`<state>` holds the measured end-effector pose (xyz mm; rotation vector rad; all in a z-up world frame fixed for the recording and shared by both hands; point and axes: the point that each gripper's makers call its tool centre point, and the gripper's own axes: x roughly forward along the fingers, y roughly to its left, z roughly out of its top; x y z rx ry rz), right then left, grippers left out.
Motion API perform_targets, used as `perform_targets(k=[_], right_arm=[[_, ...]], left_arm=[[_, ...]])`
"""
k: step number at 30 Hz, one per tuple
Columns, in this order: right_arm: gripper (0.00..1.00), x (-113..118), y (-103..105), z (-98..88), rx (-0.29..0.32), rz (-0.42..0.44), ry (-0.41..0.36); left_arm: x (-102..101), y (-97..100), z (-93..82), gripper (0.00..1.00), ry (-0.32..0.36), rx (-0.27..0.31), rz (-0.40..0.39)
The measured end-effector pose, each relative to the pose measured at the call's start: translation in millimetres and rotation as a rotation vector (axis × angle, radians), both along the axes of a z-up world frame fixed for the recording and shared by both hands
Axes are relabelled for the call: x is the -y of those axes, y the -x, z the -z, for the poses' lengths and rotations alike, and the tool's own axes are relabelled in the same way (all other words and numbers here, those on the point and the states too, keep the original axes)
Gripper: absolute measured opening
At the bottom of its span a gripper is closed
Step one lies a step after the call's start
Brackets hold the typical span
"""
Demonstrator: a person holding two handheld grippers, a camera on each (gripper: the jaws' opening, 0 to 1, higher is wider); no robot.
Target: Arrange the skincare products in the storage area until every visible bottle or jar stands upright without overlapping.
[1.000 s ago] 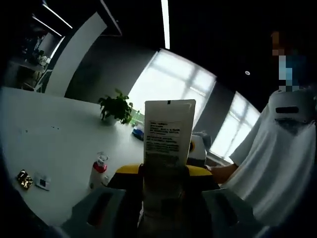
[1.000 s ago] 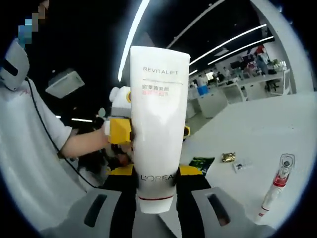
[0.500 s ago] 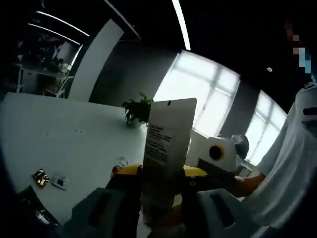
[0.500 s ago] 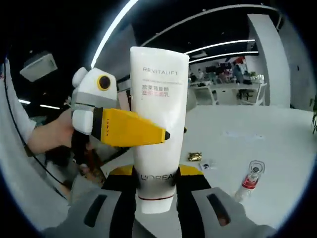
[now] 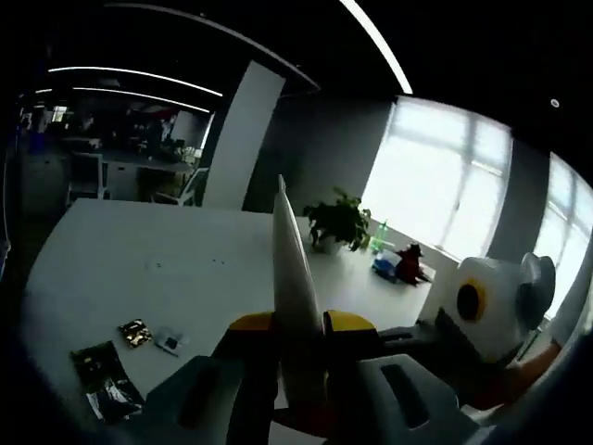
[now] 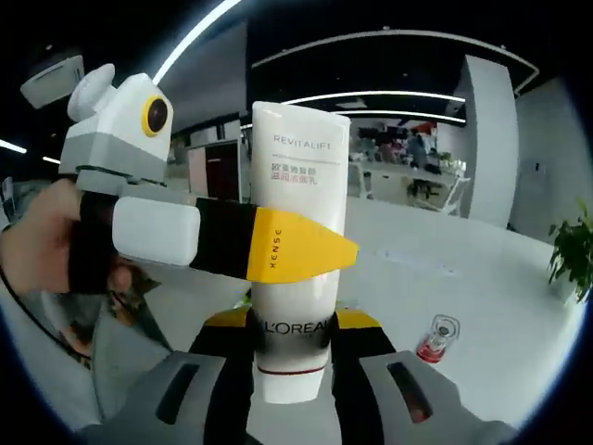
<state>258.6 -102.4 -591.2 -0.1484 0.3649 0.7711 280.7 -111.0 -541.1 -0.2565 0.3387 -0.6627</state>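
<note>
A white L'Oreal Revitalift tube point(image 6: 298, 176) stands upright between the jaws of my right gripper point(image 6: 295, 326), which is shut on its lower end. My left gripper point(image 6: 310, 248) reaches in from the left, held by a hand, and its yellow finger point(image 6: 296, 246) lies across the tube's front. In the left gripper view the same tube point(image 5: 295, 306) shows edge-on as a thin blade between the jaws of my left gripper point(image 5: 296, 326), which is closed against it. The white body of the right gripper point(image 5: 482, 306) sits at the right. A small bottle with a red band point(image 6: 434, 341) stands on the white table point(image 6: 482, 306).
On the table point(image 5: 139, 269) lie a gold packet point(image 5: 137, 331), a dark packet point(image 5: 102, 371) and a small white card point(image 5: 170, 341). A potted plant point(image 5: 341, 221) and small blue and red items point(image 5: 403, 264) stand near the far edge by the windows.
The left gripper has swung around the tube, so the tube now looks edge-on in its view. In the right gripper view it has come closer, with its yellow finger across the tube.
</note>
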Motion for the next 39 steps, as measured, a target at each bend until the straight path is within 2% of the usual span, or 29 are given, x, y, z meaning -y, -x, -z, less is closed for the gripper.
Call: perform_targets(k=[5, 7, 9, 16, 18, 21, 22, 26, 29, 32, 33, 35, 37, 39], right_arm=[[0.32, -5, 3, -3.9, -0.011, -0.046, -0.010], [0.32, -7, 4, -6.5, -0.009, -0.064, -0.032], [0.32, -9, 8, -8.4, -0.035, -0.101, -0.061], [0.31, -15, 18, -19.8, -0.020, -0.239, -0.141], [0.31, -16, 20, -23.2, -0.013, -0.277, -0.157], [0.30, -18, 28, -28.1, -0.017, -0.357, -0.198], [0.29, -19, 32, -31.5, -0.022, -0.393, -0.218], [0.27, -18, 45, -46.1, -0.048, -0.496, -0.311], [0.24, -18, 54, -57.6, -0.022, -0.579, -0.337], [0.23, -19, 63, -67.8, -0.018, -0.639, -0.361], [0.23, -21, 65, -71.8, -0.017, -0.658, -0.371], [0.22, -24, 68, -77.1, -0.008, -0.683, -0.384], [0.22, -29, 72, -82.9, -0.011, -0.701, -0.406], [0.22, -29, 74, -79.4, -0.019, -0.714, -0.388]], left_arm=[[-8, -0.4, -2.3, 0.13, 0.029, -0.032, 0.035], [-9, 2.4, -4.9, 0.12, 0.044, -0.025, 0.053], [-13, 3.6, -5.8, 0.12, 0.032, -0.016, 0.078], [-17, 11.2, -14.1, 0.12, 0.046, 0.007, 0.191], [-18, 13.7, -17.6, 0.12, 0.061, 0.017, 0.229], [-9, 26.8, -23.9, 0.12, 0.057, 0.033, 0.303], [-6, 33.2, -26.6, 0.12, 0.050, 0.050, 0.359], [-8, 45.4, -37.0, 0.12, 0.032, 0.094, 0.480], [-6, 58.2, -46.6, 0.12, 0.052, 0.112, 0.570], [-3, 67.8, -52.8, 0.12, 0.062, 0.121, 0.628], [0, 73.5, -54.8, 0.12, 0.047, 0.140, 0.659], [4, 79.5, -55.1, 0.12, 0.034, 0.142, 0.694], [9, 83.4, -54.5, 0.12, 0.034, 0.145, 0.715], [10, 84.5, -52.6, 0.11, 0.028, 0.147, 0.720]])
